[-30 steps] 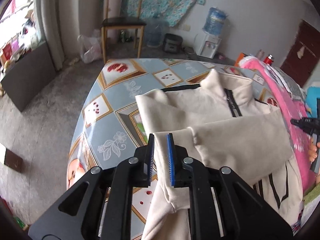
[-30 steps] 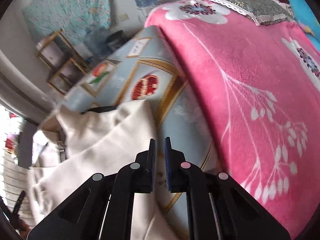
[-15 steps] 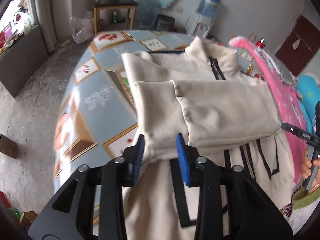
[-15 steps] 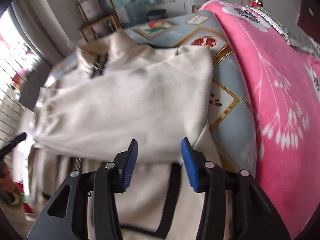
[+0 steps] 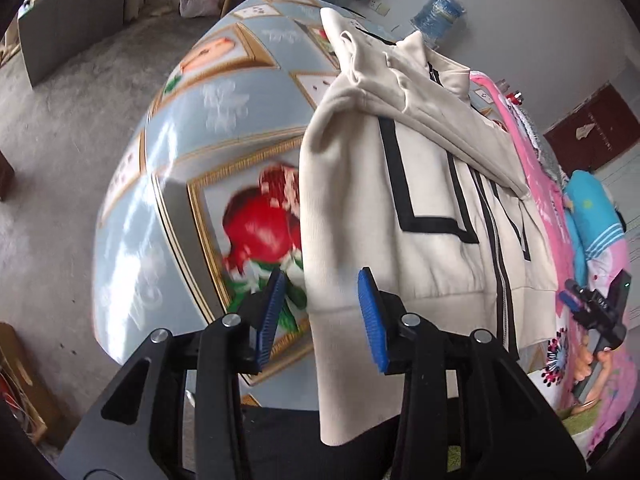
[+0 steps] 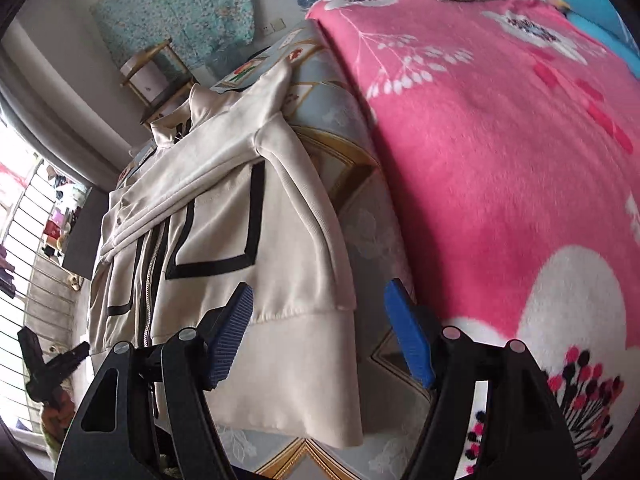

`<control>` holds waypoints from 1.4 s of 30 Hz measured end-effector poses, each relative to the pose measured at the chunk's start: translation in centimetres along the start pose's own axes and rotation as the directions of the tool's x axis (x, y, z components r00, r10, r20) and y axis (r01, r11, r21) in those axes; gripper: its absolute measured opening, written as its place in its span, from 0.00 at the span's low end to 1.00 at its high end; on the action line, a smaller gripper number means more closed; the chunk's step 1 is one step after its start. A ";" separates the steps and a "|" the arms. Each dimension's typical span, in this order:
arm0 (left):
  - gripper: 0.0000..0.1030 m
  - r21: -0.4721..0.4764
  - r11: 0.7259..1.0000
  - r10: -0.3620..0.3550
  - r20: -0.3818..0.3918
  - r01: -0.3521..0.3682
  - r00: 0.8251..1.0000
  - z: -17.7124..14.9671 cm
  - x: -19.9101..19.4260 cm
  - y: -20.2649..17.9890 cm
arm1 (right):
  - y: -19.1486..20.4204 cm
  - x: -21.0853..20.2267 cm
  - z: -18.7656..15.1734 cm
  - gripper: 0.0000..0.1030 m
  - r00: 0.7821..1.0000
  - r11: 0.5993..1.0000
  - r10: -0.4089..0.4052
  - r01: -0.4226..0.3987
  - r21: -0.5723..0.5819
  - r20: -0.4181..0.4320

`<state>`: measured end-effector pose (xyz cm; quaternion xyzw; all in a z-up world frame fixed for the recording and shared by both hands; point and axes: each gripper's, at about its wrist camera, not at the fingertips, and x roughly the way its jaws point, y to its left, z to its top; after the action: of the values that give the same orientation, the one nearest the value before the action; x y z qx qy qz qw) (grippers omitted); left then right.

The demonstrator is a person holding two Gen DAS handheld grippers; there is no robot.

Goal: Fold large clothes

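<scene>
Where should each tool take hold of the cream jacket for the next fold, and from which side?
Probably at the ribbed hem corners of the jacket, coming from the near bed edge: the hem hangs over it, and the left tool and right tool are open there.

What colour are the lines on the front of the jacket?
Black lines on a cream jacket; the right wrist view shows them best.
</scene>
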<state>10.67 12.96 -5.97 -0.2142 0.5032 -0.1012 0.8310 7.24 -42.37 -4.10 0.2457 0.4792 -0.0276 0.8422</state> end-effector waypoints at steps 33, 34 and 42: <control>0.03 0.064 0.995 -0.088 0.159 0.079 0.983 -2.2 -10.6 -2.9 | 3.5 -9.6 -4.0 0.05 0.970 0.984 0.176 -0.175 -0.022 0.170; 0.03 0.060 0.994 -0.096 0.146 0.088 0.985 -2.3 -11.0 -2.4 | 3.6 -9.7 -4.6 0.05 0.973 0.985 0.171 -0.168 -0.031 0.157; 0.04 -0.013 0.999 -0.036 -0.041 0.036 0.998 -6.7 -4.2 2.5 | -0.9 -1.9 -9.8 0.06 0.988 0.981 0.141 -0.130 0.141 -0.070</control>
<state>2.70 15.07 -6.50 -0.2259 0.5171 -0.1176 0.8171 -1.82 -39.19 -6.96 0.3357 0.4916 0.0070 0.8035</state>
